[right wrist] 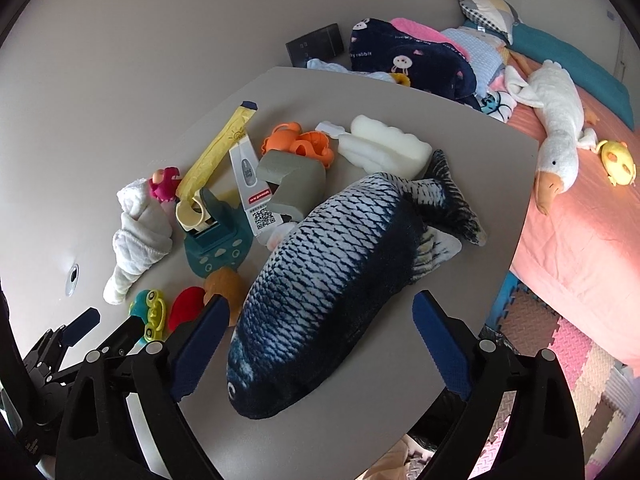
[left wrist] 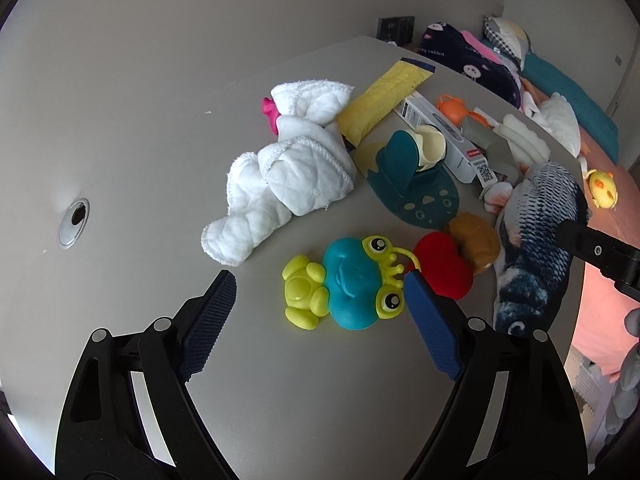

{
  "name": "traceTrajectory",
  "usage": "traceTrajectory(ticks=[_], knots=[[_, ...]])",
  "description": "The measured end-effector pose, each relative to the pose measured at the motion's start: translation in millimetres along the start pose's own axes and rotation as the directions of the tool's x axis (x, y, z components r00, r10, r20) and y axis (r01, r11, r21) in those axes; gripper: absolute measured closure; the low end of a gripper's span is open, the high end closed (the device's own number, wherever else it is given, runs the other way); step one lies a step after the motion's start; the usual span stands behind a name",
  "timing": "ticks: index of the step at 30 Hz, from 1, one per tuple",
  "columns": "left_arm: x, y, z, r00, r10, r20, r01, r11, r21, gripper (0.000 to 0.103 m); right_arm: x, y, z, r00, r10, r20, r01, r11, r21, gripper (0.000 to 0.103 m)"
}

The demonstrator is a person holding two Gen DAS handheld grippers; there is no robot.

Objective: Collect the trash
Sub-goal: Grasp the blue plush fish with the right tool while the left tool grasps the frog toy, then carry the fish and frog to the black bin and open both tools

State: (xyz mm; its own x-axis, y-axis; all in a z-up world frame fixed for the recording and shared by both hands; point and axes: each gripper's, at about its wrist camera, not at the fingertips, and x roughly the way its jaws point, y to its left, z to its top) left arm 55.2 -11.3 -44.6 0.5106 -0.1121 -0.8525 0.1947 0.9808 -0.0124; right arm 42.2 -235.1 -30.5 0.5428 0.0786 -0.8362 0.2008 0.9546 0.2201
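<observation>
Jaws of both grippers stand spread and hold nothing. The left gripper (left wrist: 318, 294) hovers low over the grey table (left wrist: 160, 120), its fingers bracketing a yellow-green and teal frog toy (left wrist: 344, 284); the right gripper (right wrist: 320, 320) hovers with its fingers either side of a plush fish (right wrist: 332, 272) that lies diagonally toward the table's near corner. Judged from this, the task is at the selecting stage: nothing has been picked up, and neither jaw is lined up on an item that reads as trash. The likeliest trash lies farther in, in the middle of the pile: a yellow wrapper (left wrist: 384, 100) beside a crumpled white cloth (left wrist: 288, 172), a white carton with a QR code (right wrist: 256, 196) partly under a teal dispenser (right wrist: 212, 236) and touching a grey foam corner guard (right wrist: 292, 184), and white foam packing (right wrist: 384, 146) behind the fish's tail. The next move calls for reaching past the toys, probably the left gripper to the wrapper, whose far end lies free. No bin is visible in either view. Open tabletop lies to the left, around a cable grommet (left wrist: 74, 220), giving room to approach. On the right the table edge (right wrist: 520, 216) runs close to the fish's tail, with a pink bed (right wrist: 580, 240) and foam floor mats (right wrist: 560, 344) beyond; items nudged that way could fall.
</observation>
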Motion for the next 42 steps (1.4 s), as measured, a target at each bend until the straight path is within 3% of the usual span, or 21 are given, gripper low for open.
traceTrajectory(ticks=[4,9,16,21,37,42], knots=[[16.0,1.3,4.6,0.998,-0.039,-0.052,0.039,0.999,0.002,0.034,17.2,-2.8,3.6,0.998,-0.043,-0.035,0.043,0.999,0.016,0.021],[26.3,-1.8,6.5,0.995,-0.066,-0.08,0.067,0.998,0.005,0.036,29.8,-4.1,2.2,0.998,-0.041,-0.055,0.042,0.999,0.011,0.027],[28.5,1.7,9.1,0.992,-0.105,-0.074,0.103,0.994,-0.039,0.047,28.0,2.2,0.8,0.999,0.001,-0.048,-0.001,1.0,-0.015,0.06],[17.8,8.1,4.4,0.991,-0.131,-0.04,0.128,0.989,-0.069,0.053,20.1,2.9,0.2,0.999,0.037,-0.031,-0.038,0.999,-0.013,0.075],[-46.2,7.6,14.7,0.986,-0.116,0.12,0.122,0.992,-0.044,0.053,-42.2,0.5,0.9,0.99,0.085,0.113,-0.082,0.996,-0.036,0.077],[-64.2,5.5,17.4,0.98,-0.118,0.157,0.125,0.992,-0.032,0.053,-63.6,1.9,7.8,0.983,0.104,0.151,-0.098,0.994,-0.05,0.073]])
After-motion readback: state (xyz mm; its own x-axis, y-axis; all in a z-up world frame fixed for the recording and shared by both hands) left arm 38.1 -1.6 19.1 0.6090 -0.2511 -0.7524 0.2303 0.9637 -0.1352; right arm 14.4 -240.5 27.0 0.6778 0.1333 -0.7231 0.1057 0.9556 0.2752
